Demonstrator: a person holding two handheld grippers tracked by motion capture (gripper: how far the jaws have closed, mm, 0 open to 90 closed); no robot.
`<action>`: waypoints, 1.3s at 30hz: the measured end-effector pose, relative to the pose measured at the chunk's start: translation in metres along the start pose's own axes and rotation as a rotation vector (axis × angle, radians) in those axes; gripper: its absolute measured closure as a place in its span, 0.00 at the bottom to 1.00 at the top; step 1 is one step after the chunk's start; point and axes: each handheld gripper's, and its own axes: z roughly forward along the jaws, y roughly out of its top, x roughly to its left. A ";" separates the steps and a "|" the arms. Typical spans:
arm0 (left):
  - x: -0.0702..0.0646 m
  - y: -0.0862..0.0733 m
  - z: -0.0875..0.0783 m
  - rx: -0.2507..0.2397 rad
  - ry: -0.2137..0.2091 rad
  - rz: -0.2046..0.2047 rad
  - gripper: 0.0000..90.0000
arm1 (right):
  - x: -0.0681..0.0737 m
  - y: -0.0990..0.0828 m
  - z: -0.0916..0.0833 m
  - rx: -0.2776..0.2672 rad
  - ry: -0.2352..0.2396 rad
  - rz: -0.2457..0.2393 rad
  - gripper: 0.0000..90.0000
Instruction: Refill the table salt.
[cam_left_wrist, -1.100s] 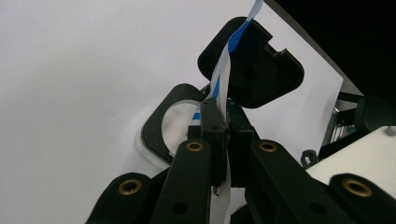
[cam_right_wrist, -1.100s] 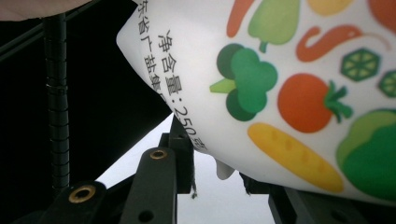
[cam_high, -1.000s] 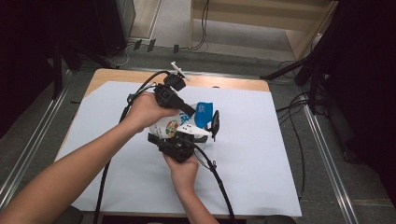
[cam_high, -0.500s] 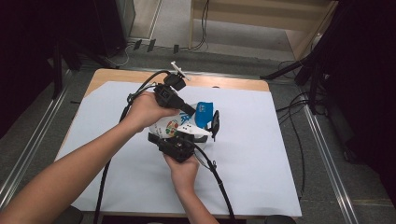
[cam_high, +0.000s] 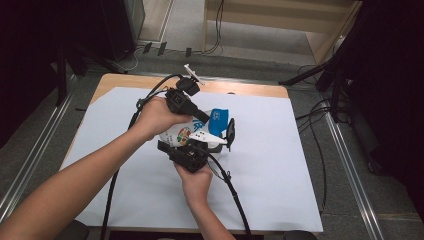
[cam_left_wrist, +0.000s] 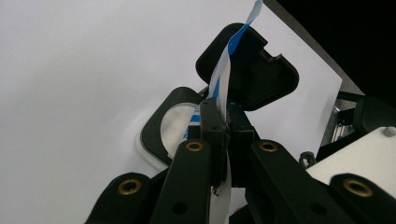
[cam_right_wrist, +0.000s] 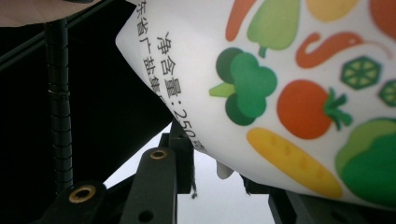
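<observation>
A white pouch (cam_high: 186, 134) printed with vegetables, its end blue (cam_high: 218, 120), is held above the table between both hands. My left gripper (cam_high: 202, 119) comes in from the upper left. In the left gripper view it (cam_left_wrist: 223, 122) is shut on the pouch's thin blue-and-white edge (cam_left_wrist: 229, 56). My right gripper (cam_high: 200, 146) reaches up from below, and in the right gripper view its jaws (cam_right_wrist: 215, 161) close around the pouch's lower body (cam_right_wrist: 280, 84); the right jaw is hidden behind it. A black container (cam_left_wrist: 154, 133) with its flip lid (cam_left_wrist: 266, 79) open stands just beyond the pouch, its lid (cam_high: 231, 132) upright.
A white sheet (cam_high: 280, 165) covers the wooden table (cam_high: 250, 89). Black cables (cam_high: 235, 195) trail from both grippers toward the near edge. Metal rails (cam_high: 345, 160) run along the floor on either side, with dark equipment and more cables at the right.
</observation>
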 end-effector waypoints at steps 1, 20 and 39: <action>0.000 0.000 0.000 -0.001 0.005 0.002 1.00 | 0.000 0.000 0.000 0.000 0.000 0.000 0.80; -0.001 0.002 0.000 0.000 0.010 -0.003 1.00 | 0.000 0.001 0.002 -0.005 -0.006 -0.011 0.79; -0.001 0.002 0.000 0.004 0.009 0.001 1.00 | 0.001 0.001 0.001 -0.006 -0.002 0.003 0.80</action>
